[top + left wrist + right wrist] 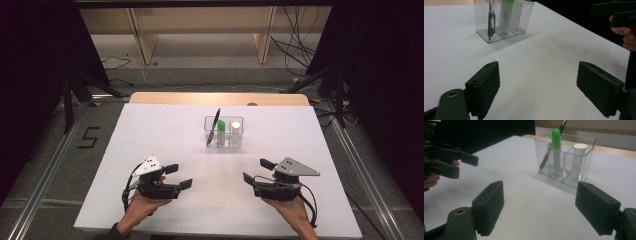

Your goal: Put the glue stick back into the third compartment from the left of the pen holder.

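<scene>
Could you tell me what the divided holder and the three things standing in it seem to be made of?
Holder: clear, glossy plastic, probably acrylic; its contents show through the walls. Green-capped marker: likely smooth plastic, with an evenly bright cap. White cylinder: matte and opaque, material unclear. Black pen: dark plastic or metal, too small to tell.

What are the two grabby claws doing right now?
Left gripper: open, holding nothing.
Right gripper: open, holding nothing.

High view overlooks; gripper views share organizer (503, 18).
</scene>
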